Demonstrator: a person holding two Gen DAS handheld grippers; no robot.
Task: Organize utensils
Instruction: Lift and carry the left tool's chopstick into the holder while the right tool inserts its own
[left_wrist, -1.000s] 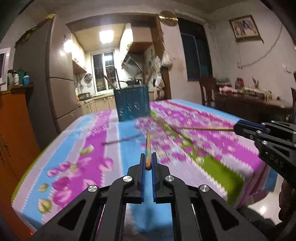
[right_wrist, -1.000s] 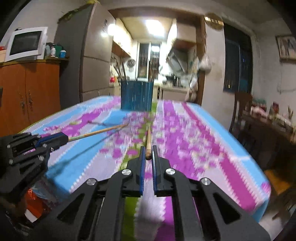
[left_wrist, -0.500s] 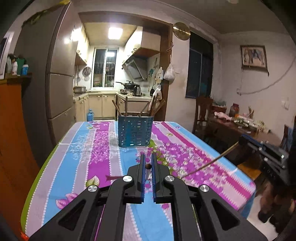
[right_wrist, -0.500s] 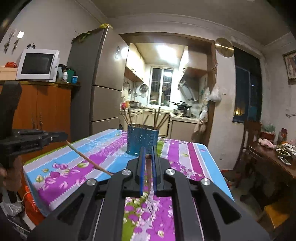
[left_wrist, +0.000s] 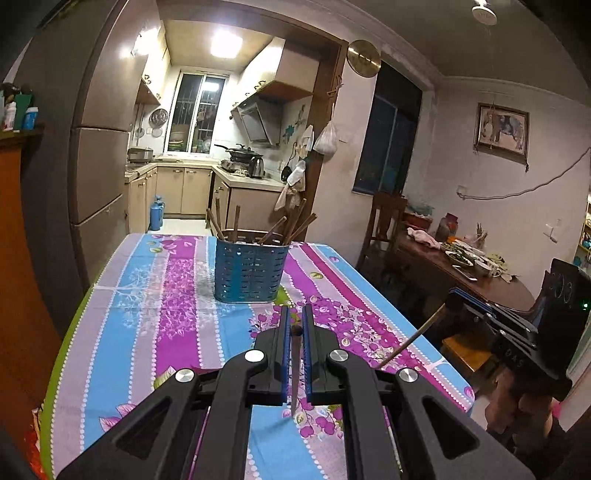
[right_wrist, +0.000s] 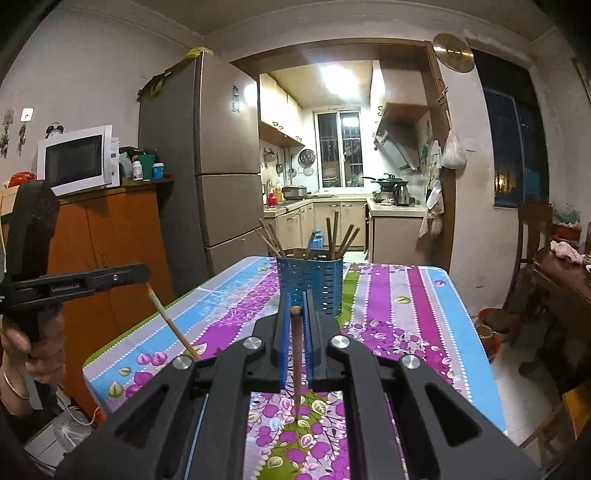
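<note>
— Floral cloth (left_wrist: 177, 325), glossy stripes. The claws?
— Left gripper (left_wrist: 294, 321) pinches a slim wooden chopstick (left_wrist: 295, 369); right gripper (right_wrist: 295, 306) clamps another chopstick (right_wrist: 296, 362), tips hanging down. Beyond stands the slotted blue holder (left_wrist: 249, 273), sticks upright inside.

The right gripper (right_wrist: 295, 314) is clamped on a brown chopstick (right_wrist: 296, 362) that hangs down between its blue-lined fingers (right_wrist: 283, 332), tip pointing at the flowered tablecloth (right_wrist: 399, 306). Beyond it stands a blue slotted utensil holder (right_wrist: 314, 280) with several chopsticks leaning out of the top. Off to the left, a hand (right_wrist: 33, 347) with a bangle holds the left gripper (right_wrist: 142, 271), closed on a paler chopstick (right_wrist: 171, 325) slanting down towards the table's edge. A microwave (right_wrist: 77, 160) sits on the orange cabinet (right_wrist: 110, 236).
</note>
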